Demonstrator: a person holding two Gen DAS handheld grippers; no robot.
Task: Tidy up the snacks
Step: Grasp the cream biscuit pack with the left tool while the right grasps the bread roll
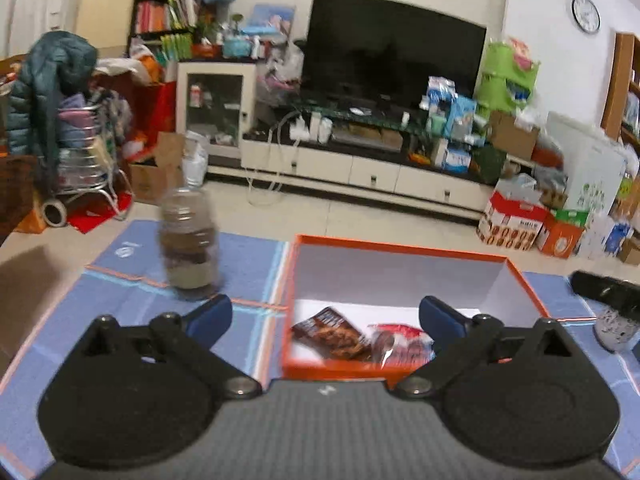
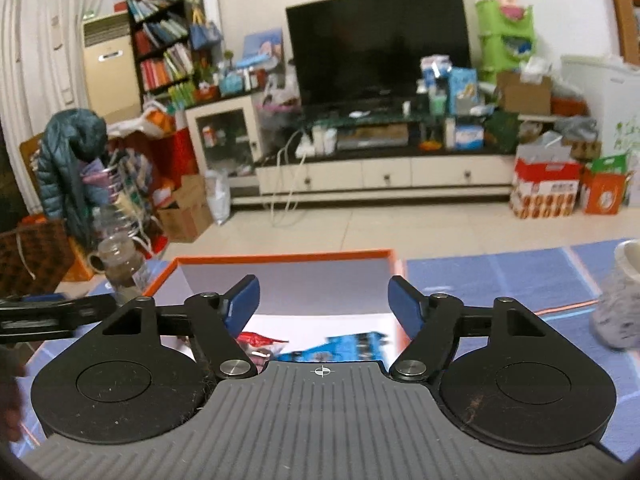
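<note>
My left gripper [image 1: 325, 322] and right gripper [image 2: 323, 301] both gape empty over the orange box [image 1: 400, 249] — brown packet [image 1: 330, 334] in its near-left corner.

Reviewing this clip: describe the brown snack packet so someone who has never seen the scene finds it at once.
Find the orange-rimmed box on the blue cloth. Inside, on its white floor at the near left corner, lies the brown snack packet. Its neighbour, the red-and-clear packet, is brighter; this one is dark brown, picturing cookies.

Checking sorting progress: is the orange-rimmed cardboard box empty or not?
Not empty. The orange-rimmed cardboard box holds a brown snack packet, a red one and a blue one.
</note>
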